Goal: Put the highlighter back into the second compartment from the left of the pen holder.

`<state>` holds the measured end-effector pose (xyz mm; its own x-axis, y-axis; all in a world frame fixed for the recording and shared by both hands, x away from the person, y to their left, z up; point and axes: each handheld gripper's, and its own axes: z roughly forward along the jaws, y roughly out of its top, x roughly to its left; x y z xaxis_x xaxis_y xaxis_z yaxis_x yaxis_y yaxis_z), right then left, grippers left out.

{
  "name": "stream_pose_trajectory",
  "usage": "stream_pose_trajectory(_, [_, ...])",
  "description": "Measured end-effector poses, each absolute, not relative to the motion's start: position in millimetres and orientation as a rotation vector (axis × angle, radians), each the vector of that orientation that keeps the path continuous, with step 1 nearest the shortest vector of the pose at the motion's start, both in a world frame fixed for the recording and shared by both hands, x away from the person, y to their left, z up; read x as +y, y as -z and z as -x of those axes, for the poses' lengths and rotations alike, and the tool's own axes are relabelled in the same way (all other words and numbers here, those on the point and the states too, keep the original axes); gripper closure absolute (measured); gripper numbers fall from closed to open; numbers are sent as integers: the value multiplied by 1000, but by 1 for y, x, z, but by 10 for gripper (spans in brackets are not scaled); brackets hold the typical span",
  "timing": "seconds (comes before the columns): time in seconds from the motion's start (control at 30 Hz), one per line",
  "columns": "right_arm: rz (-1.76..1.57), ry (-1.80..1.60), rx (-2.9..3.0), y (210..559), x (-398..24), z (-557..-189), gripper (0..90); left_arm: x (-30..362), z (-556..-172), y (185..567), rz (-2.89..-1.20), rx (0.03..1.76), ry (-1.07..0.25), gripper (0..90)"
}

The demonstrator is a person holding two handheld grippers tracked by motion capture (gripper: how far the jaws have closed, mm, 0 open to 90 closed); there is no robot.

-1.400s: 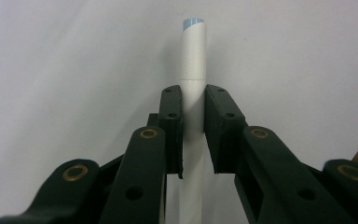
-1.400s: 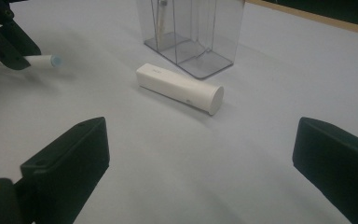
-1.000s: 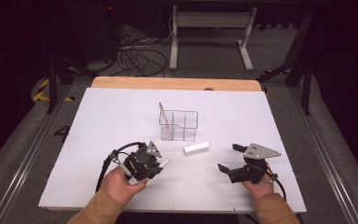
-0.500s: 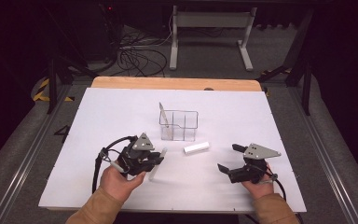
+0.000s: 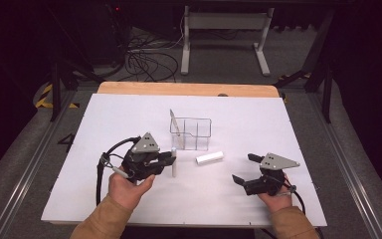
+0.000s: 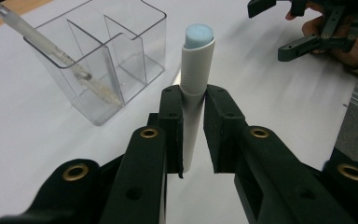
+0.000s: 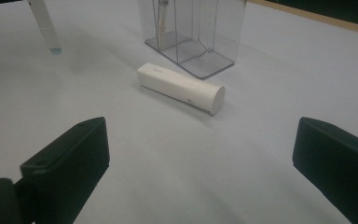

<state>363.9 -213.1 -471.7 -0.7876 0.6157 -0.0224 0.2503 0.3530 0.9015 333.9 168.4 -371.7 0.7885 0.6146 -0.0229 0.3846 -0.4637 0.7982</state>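
My left gripper (image 5: 172,160) (image 6: 193,100) is shut on a white pen (image 5: 173,164) (image 6: 196,70) with a pale blue end. It holds the pen upright, just off the white table, left of and nearer than a clear plastic organizer (image 5: 191,133) (image 6: 98,60). A translucent pen (image 5: 175,127) (image 6: 51,46) leans in the organizer's left compartment. A white cap-like cylinder (image 5: 210,158) (image 7: 182,87) lies on the table in front of the organizer. My right gripper (image 5: 243,168) (image 7: 200,158) rests open at the right, its jaws wide apart and pointing at the cylinder, with nothing between them.
The white sheet (image 5: 129,119) covers most of the table, with a wooden strip (image 5: 189,88) along its far edge. Cables and a stand's legs lie on the dark floor beyond. The other hand's gripper (image 6: 317,28) shows at the left gripper view's top right.
My left gripper has risen and drifted a little left with the white pen in it, which now hangs upright. The right gripper has stayed put.
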Motion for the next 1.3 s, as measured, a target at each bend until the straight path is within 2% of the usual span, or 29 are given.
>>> stream_pose_trajectory(0.77, [-758, -1412, 2267, 472, -213, -364, 42, 158, -358, 335, -2058, 716, -343, 778])
stream_pose_trajectory(1.3, [-752, -1413, 2273, 472, -212, -364, 42, 150, -379, 309, -2031, 705, -394, 777])
